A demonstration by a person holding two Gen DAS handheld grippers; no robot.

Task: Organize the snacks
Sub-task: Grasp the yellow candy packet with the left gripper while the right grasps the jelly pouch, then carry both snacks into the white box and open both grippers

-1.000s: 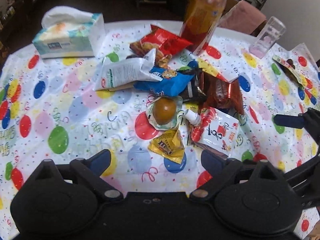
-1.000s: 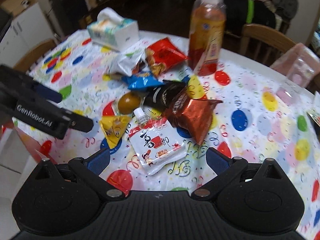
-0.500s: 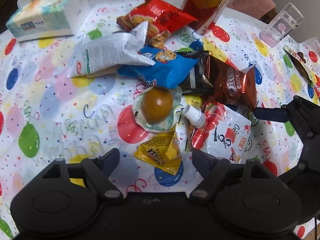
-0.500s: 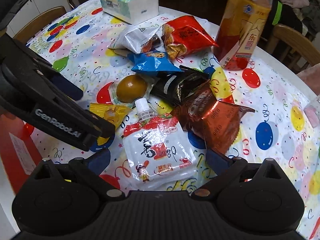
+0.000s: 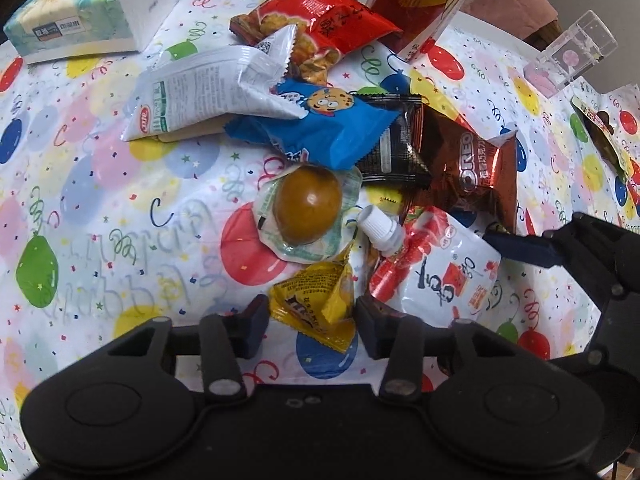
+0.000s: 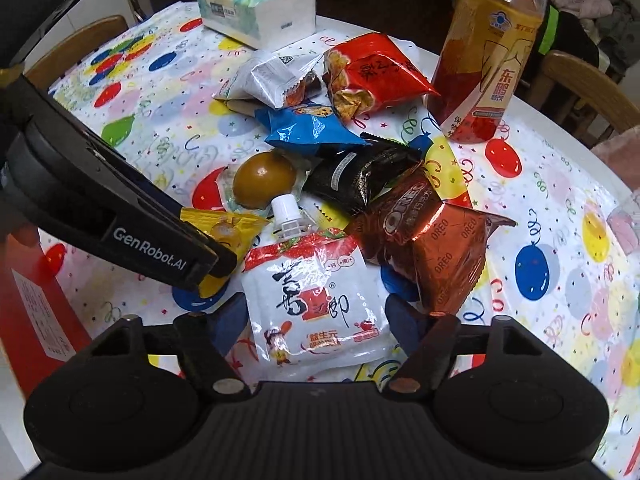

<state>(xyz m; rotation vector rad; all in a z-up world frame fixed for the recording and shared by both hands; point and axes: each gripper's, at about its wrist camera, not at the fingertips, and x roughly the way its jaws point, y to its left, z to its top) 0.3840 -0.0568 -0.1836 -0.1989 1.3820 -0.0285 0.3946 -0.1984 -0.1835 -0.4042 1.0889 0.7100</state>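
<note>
A tissue box (image 6: 256,10) sits at the far edge of the balloon-print tablecloth (image 6: 540,216); wooden chairs (image 6: 584,88) ring the table.

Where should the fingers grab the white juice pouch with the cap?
Probably the flat lower body of the pouch, pinched across its two side edges from the near end. It lies flat with its cap pointing away, and the right gripper already straddles it, open.

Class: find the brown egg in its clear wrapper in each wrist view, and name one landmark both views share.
Left wrist view: the brown egg lies near centre, above the yellow packet.
Right wrist view: the egg lies left of centre, behind the pouch's cap.
Shared landmark: the white spout cap beside it.
</note>
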